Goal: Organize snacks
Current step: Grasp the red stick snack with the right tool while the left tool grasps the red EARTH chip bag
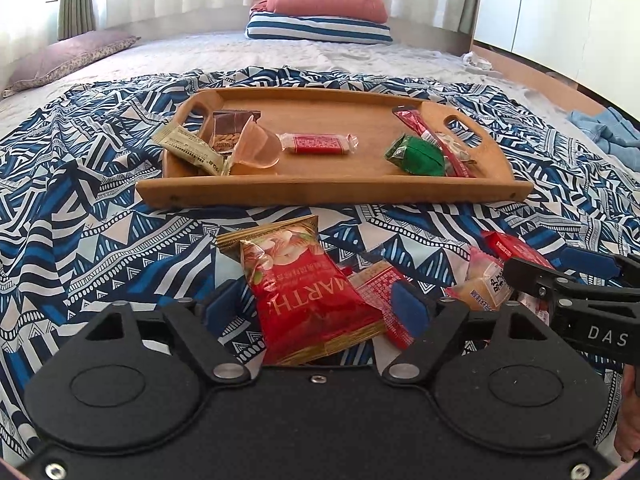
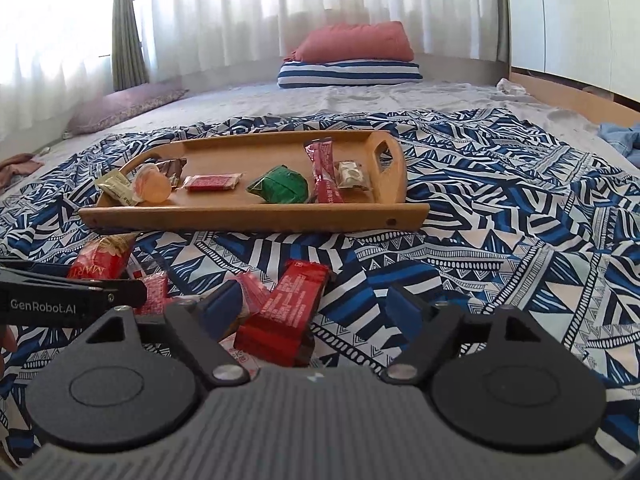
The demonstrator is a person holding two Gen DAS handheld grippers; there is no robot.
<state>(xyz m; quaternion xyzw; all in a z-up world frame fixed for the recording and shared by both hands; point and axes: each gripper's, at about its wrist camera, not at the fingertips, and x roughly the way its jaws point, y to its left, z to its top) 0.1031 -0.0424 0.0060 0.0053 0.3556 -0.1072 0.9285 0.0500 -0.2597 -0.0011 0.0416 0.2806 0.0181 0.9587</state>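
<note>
A wooden tray [image 1: 332, 190] [image 2: 256, 216] lies on the patterned blue sheet and holds several snacks: a beige bar, a chocolate pack, a pink jelly cup [image 1: 256, 146], a small red packet [image 1: 318, 143], a green packet [image 1: 416, 154] and a red stick [image 1: 434, 140]. My left gripper [image 1: 316, 302] is open around a red "MARTH" bag [image 1: 308, 292] on the sheet. My right gripper [image 2: 316, 304] is open around a dark red wrapped pack [image 2: 286, 312]. More red and yellow packets [image 1: 486, 280] lie beside them.
Stacked pillows [image 1: 320, 12], red on striped, lie at the far end of the bed. A purple pillow [image 1: 68, 60] is at the far left. Blue cloth [image 1: 604, 132] lies at the right edge by the wooden bed frame.
</note>
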